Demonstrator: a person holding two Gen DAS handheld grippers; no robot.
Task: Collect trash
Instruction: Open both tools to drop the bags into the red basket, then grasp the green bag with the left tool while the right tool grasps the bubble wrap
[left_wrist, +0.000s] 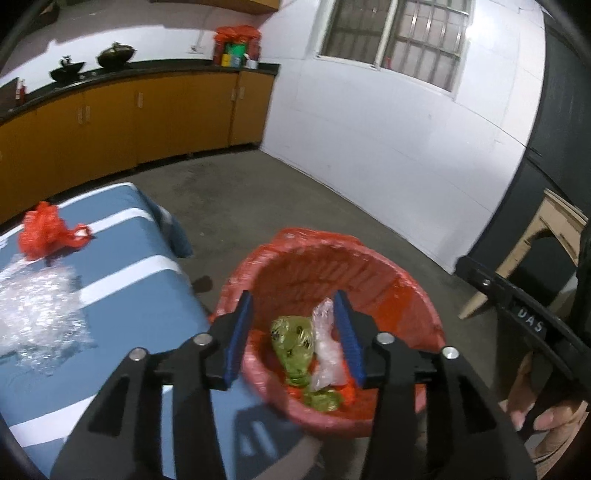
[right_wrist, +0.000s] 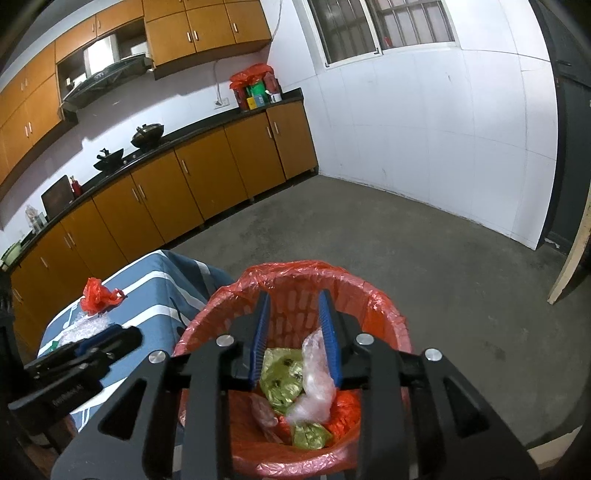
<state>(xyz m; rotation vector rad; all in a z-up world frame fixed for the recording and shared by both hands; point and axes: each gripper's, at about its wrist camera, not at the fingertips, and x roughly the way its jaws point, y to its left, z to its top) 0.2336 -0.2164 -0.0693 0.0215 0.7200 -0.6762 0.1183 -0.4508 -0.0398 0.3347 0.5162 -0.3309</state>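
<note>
Both hand-held grippers hang over the red-lined trash basket (left_wrist: 413, 295) beside the striped blue table (left_wrist: 140, 295). The left hand-held gripper (left_wrist: 295, 325) is released, its blue pads well apart; the clear plastic wrapper (left_wrist: 327, 343) and green wrapper (left_wrist: 293, 341) lie below it in the basket, gripped by nothing. The right hand-held gripper (right_wrist: 294, 338) is also released, its narrower gap above the same wrappers. On the table, left of both, lie a crumpled red bag (left_wrist: 44, 230) and bubble wrap (left_wrist: 37, 314)
</note>
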